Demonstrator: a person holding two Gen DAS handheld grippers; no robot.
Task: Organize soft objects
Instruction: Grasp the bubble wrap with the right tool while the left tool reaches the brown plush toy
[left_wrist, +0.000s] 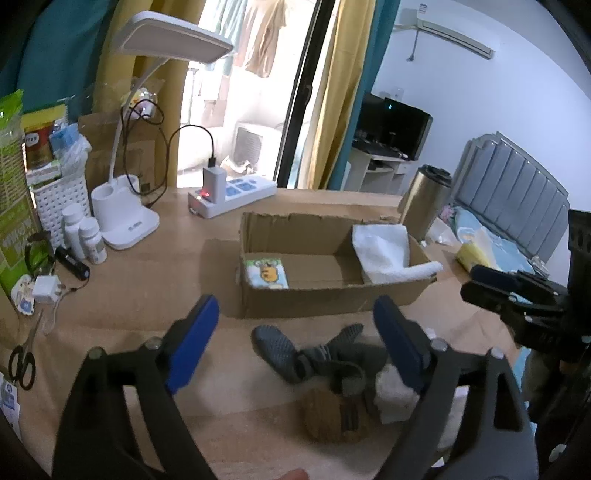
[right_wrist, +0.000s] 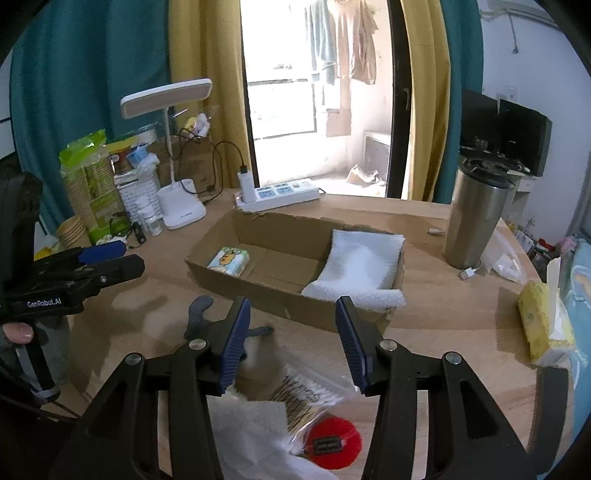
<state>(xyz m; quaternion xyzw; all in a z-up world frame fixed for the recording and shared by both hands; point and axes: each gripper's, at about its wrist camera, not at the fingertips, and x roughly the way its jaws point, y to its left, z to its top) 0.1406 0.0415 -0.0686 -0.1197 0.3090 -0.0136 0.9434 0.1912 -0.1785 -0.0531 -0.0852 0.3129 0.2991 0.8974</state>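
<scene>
An open cardboard box (left_wrist: 317, 299) (right_wrist: 258, 284) stands mid-table. It holds a cartoon tissue pack (left_wrist: 266, 272) (right_wrist: 228, 261) at its left end and a white towel (left_wrist: 384, 254) (right_wrist: 360, 266) at its right end. In front of the box lie grey socks (left_wrist: 314, 356) (right_wrist: 199, 308), a brown round soft thing (left_wrist: 325, 415), a white cloth (right_wrist: 255, 435) and a bag of cotton swabs (right_wrist: 306, 395). My left gripper (left_wrist: 295, 339) is open above the socks. My right gripper (right_wrist: 291, 339) is open above the swabs and cloth. Both are empty.
A white desk lamp (left_wrist: 125, 218), power strip (left_wrist: 236, 195), bottles (left_wrist: 83, 236) and scissors (left_wrist: 24, 354) stand at the left. A steel tumbler (right_wrist: 476, 218) and yellow tissue pack (right_wrist: 543, 325) are at the right. A red round object (right_wrist: 332, 441) lies near me.
</scene>
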